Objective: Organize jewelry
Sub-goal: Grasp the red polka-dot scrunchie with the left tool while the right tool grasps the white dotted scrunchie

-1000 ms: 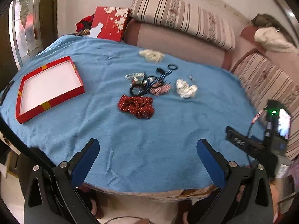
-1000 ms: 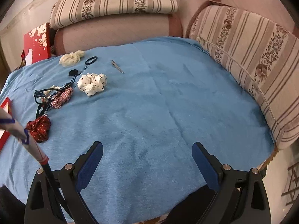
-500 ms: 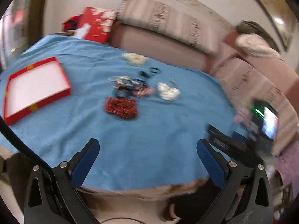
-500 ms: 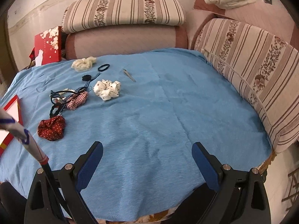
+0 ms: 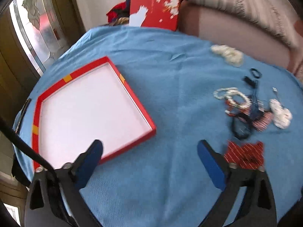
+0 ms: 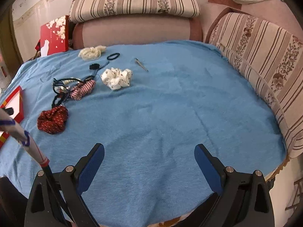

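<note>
The left gripper (image 5: 149,151) hangs above the blue cloth (image 5: 170,87) near the tray's closest corner; its jaws are closing with nothing between them, and the left-wrist view is blurred. The red-rimmed tray (image 5: 130,90), white inside, lies flat on the cloth's left side and holds nothing visible. The right gripper (image 6: 149,157) stands wide apart over bare cloth, gripping nothing.

The items to be sorted lie loose on the cloth, all outside the tray. The dark red scrunchie (image 6: 53,120) lies nearest the tray, just beside the left gripper's right finger in the left-wrist view. Behind it sits a tangle of black bands, a pearl-like strand and a red-and-white striped scrunchie (image 6: 83,89). Just beside that lies a white patterned scrunchie (image 6: 117,78). Farther back are a cream scrunchie (image 6: 91,52), a black hair tie (image 6: 113,56) and a thin metal clip (image 6: 141,64). A red floral box (image 6: 55,35) stands upright against the striped sofa cushions (image 6: 134,0).
</note>
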Tool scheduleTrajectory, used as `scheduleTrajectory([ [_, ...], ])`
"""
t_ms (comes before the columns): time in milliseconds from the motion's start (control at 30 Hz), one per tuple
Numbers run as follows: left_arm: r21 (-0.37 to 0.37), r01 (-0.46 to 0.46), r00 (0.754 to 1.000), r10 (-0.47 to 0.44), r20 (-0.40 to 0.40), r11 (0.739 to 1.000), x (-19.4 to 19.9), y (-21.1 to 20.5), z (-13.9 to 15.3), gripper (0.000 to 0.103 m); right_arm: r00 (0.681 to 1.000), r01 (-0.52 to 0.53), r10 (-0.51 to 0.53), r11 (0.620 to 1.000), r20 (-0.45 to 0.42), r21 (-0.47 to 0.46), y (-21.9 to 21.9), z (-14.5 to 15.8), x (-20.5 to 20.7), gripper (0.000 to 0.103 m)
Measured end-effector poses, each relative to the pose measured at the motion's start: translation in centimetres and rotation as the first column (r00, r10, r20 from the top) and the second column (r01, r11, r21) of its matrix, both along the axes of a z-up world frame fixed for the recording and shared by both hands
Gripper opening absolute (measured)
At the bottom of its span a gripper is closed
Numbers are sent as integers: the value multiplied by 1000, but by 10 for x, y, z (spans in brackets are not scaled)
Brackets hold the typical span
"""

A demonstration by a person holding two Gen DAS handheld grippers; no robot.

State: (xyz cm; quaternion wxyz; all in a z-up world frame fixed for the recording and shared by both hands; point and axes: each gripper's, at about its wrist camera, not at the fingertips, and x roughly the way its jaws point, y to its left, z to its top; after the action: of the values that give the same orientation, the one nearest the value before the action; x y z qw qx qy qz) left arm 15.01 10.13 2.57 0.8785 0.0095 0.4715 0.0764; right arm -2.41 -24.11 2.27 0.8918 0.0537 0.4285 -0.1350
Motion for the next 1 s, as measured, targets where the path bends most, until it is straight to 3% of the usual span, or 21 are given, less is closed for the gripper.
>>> scheduleTrajectory([
  [100,4,11,999,-11,-40,1000,26,-4,-19,81,1000,17,-16,1000,-16,7,-7,-6,2,98],
  [167,25,3,996,-1,-88,1000,40,-4,-34,54,999,24,-23,1000,-26,8,-10,-8,3,98],
  [233,31,6,990,-1,-141,999,49,-3,-48,35,999,29,-29,1000,-33,7,-13,-10,4,98],
  [300,85,4,991,7,-136,996,49,-4,-50,24,999,34,-34,999,-37,6,-14,-11,5,98],
  [433,49,27,988,-19,-153,998,32,0,-47,24,998,32,-31,999,-47,9,-14,-12,8,98],
  [667,57,97,983,-87,-159,994,-28,10,-41,26,998,-32,31,999,-46,-14,7,-10,10,98],
  [900,37,77,994,-73,-79,996,-69,20,-15,27,995,-87,86,996,-45,-14,25,-7,10,98],
  [1000,55,91,996,-91,-7,994,-85,9,7,47,992,-124,124,992,-28,-10,31,0,9,98],
])
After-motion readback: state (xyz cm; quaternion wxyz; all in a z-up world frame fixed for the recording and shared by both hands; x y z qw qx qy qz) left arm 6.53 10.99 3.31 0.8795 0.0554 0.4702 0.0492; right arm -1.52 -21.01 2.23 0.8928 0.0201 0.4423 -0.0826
